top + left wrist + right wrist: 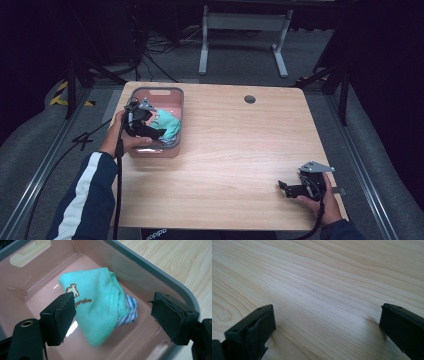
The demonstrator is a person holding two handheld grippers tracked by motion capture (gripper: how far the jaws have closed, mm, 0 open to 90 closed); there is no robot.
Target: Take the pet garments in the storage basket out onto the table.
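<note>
Black jaws of the left gripper (112,315) stand wide apart over the pink bin (160,277) at the left of the high view, empty; a folded green cloth (100,312) lies inside, mid-frame, over a striped cloth (130,312); lower right, the right gripper (327,322) rests wide open on the wooden table (324,277).

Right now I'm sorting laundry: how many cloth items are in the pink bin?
2: a folded mint cloth in the bin's middle, and a blue striped cloth partly tucked under it. More may be hidden underneath.
</note>
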